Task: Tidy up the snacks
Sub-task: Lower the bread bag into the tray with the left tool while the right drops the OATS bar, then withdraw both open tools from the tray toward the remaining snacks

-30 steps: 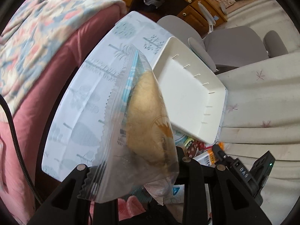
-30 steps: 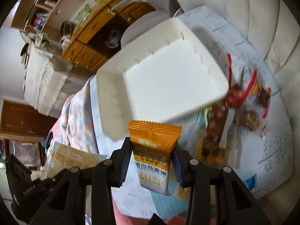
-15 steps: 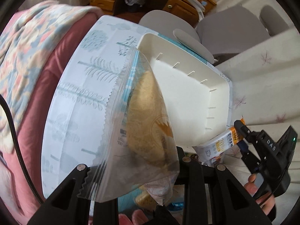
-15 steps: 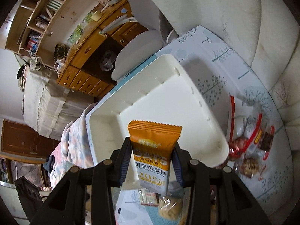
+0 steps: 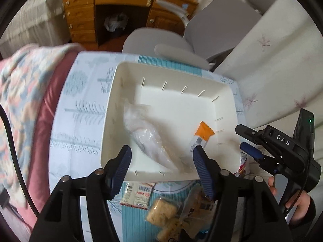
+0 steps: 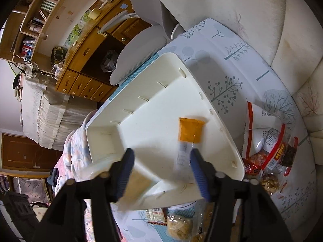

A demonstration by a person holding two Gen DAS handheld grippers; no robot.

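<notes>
A white tray (image 5: 113, 109) stands on the tree-print tablecloth (image 5: 80, 109). Inside it lie a clear bag of snack (image 5: 153, 139) and an orange oat bar packet (image 5: 201, 135). My left gripper (image 5: 161, 157) is open and empty just above the tray's near edge. The right gripper's body (image 5: 282, 147) shows at the right of the left wrist view. In the right wrist view the tray (image 6: 201, 80) holds the orange packet (image 6: 189, 133), and the bag (image 6: 135, 183) is blurred at its near left. My right gripper (image 6: 160, 167) is open and empty over the tray.
Loose snack packs (image 5: 165, 213) lie on the cloth in front of the tray. Red-trimmed snack bags (image 6: 270, 149) lie to the tray's right. A grey chair (image 5: 212, 26), a wooden desk (image 5: 113, 6), a pink bed with a quilt (image 5: 22, 100) and a cream sofa (image 6: 262, 20) surround the table.
Both grippers opened. The clear bag dropped from the left gripper and the orange packet from the right gripper, and both now lie in the tray. Both cameras moved closer over the tray.
</notes>
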